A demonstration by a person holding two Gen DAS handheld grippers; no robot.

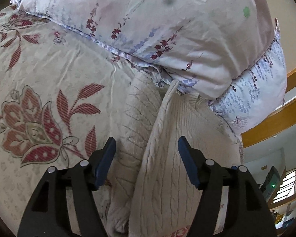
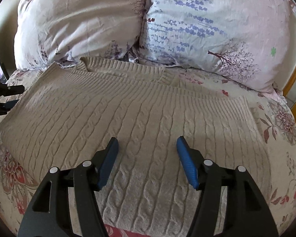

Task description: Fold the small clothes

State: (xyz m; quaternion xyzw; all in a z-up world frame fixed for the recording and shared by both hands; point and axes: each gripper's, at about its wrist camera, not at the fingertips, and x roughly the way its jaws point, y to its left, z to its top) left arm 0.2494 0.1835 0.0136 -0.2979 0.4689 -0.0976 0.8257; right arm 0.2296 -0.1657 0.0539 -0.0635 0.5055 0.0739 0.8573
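One cable-knit sweater [image 2: 140, 118] — collar toward pillows [image 2: 148, 25], lengthwise toward camera.

From the left wrist we look low along the sweater's [image 1: 163, 158] raised edge toward the pillows [image 1: 148, 29], very near the knit; from the right wrist we face the same pillows [image 2: 207, 29] squarely from above the sweater [image 2: 128, 122]; both views share sweater, pillows and bedsheet [image 1: 39, 79].
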